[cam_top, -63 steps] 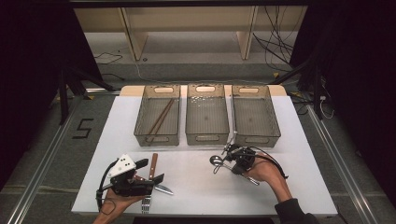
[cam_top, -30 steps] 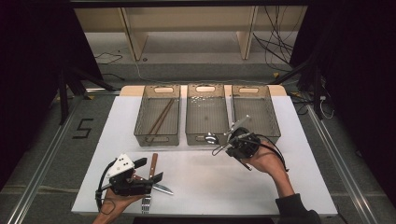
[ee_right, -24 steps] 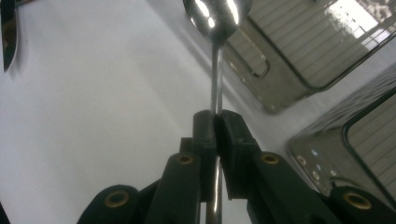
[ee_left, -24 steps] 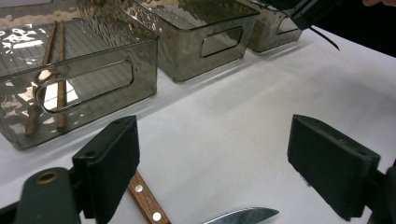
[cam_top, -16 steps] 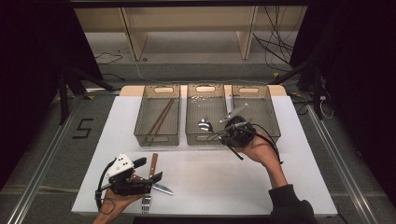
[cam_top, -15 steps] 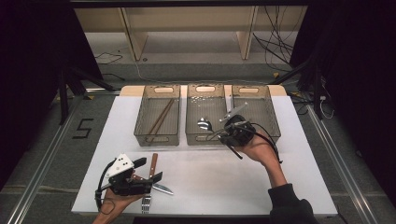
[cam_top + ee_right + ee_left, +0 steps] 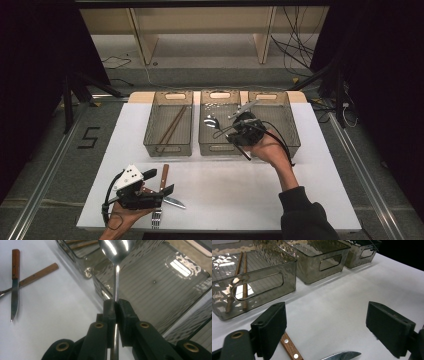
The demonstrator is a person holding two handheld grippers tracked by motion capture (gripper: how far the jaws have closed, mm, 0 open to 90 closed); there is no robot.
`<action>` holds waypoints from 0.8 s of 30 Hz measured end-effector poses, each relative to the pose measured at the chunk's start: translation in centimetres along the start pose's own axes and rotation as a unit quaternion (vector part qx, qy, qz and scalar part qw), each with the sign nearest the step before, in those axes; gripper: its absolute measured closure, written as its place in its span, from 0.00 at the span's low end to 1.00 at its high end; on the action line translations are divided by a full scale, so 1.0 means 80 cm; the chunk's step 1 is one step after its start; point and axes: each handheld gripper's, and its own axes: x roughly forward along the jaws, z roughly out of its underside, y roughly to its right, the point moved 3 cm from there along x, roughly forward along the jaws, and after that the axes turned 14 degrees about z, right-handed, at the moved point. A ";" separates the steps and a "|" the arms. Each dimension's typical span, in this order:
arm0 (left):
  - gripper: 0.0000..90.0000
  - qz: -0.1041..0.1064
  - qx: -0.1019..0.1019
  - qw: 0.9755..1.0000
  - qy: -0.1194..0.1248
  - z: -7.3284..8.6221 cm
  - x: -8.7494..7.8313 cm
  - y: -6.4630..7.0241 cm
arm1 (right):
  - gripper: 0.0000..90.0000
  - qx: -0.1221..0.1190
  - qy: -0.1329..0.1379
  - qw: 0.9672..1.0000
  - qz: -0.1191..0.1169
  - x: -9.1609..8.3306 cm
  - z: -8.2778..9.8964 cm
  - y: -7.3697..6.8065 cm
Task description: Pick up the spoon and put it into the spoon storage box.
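A: Since a moment ago, our right gripper [image 7: 226, 128] has carried the spoon [image 7: 211, 121] up from the white table [image 7: 240, 190] and out over the middle bin [image 7: 220, 146].

B: Nearest us, our left gripper [image 7: 159, 183] hasn't shifted; its jaws stand wide apart over the wooden-handled knife [image 7: 163, 181], touching nothing.

A: Further out, our right jaws are clamped together on the spoon's handle [image 7: 116, 280], bowl forward above the middle bin [image 7: 160, 285].

B: The left bin [image 7: 169, 146] holds chopsticks [image 7: 171, 125].
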 end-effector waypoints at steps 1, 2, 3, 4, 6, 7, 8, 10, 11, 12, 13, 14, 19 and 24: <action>0.18 0.000 0.000 1.000 0.000 0.000 0.000 0.000 | 0.95 -0.001 0.002 1.000 0.002 0.001 -0.002 0.001; 0.18 0.000 0.001 1.000 0.000 0.000 0.000 0.000 | 0.95 0.001 0.004 1.000 0.002 0.001 -0.005 0.001; 0.18 -0.001 0.001 1.000 0.000 0.000 -0.001 0.000 | 0.95 0.002 0.007 1.000 0.001 0.002 -0.007 0.002; 0.18 -0.001 0.001 1.000 0.000 0.000 -0.001 0.000 | 0.95 0.005 0.007 1.000 0.001 0.002 -0.009 0.003; 0.18 -0.001 0.001 1.000 0.000 0.000 -0.001 0.000 | 0.95 0.006 0.011 1.000 0.004 0.004 -0.013 0.005; 0.18 -0.001 0.001 1.000 -0.001 0.000 -0.001 0.000 | 0.95 0.009 0.014 1.000 0.000 0.005 -0.015 0.006; 0.18 -0.002 0.000 1.000 0.000 0.000 -0.001 0.000 | 0.95 0.014 0.014 1.000 -0.002 0.006 -0.016 0.008; 0.18 -0.002 0.000 1.000 0.000 0.000 -0.001 0.000 | 0.95 0.023 0.014 1.000 -0.002 0.009 -0.018 0.011; 0.18 -0.002 0.000 1.000 0.000 0.000 -0.001 -0.001 | 0.95 0.026 0.018 0.999 -0.007 0.009 -0.019 0.013; 0.18 -0.002 -0.001 1.000 0.000 0.000 -0.001 -0.001 | 0.95 0.029 0.021 0.999 -0.010 0.009 -0.020 0.014; 0.18 -0.002 0.000 1.000 0.000 0.000 -0.001 -0.001 | 0.95 0.029 0.023 0.999 -0.008 0.009 -0.022 0.014; 0.18 -0.002 0.000 1.000 0.000 0.000 -0.001 0.000 | 0.95 0.030 0.025 0.999 -0.006 0.009 -0.024 0.014; 0.18 -0.001 0.001 1.000 0.000 0.000 -0.001 0.000 | 0.95 0.037 0.027 0.999 0.004 0.012 -0.034 0.018; 0.18 -0.001 0.001 1.000 0.001 0.000 -0.001 0.000 | 0.95 0.045 0.027 0.999 0.013 0.019 -0.041 0.022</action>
